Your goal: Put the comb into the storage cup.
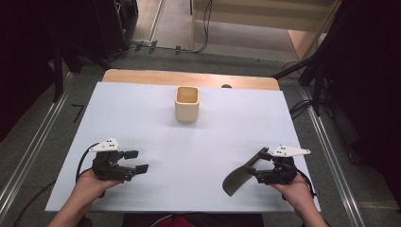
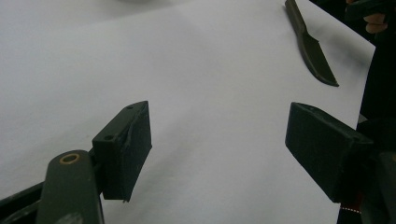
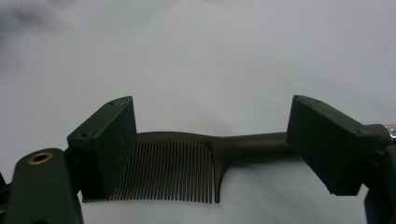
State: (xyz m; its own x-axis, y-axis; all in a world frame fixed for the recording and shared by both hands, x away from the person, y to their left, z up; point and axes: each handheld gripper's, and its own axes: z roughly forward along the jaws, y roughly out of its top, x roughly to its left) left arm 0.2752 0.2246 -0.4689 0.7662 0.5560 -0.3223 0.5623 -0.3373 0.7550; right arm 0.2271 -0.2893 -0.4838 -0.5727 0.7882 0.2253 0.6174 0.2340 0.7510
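Right gripper: jaws apart, straddling dark comb on counter | I'd close squarely on its handle | left gripper apart, empty.

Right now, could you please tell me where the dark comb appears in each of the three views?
High view: the comb lies near the table's front right, just left of the right gripper.
Left gripper view: it sits at the upper right, far beyond the open jaws.
Right gripper view: it lies low in the centre, across the gap between the open jaws.
Shared landmark: the white table sheet under the comb.
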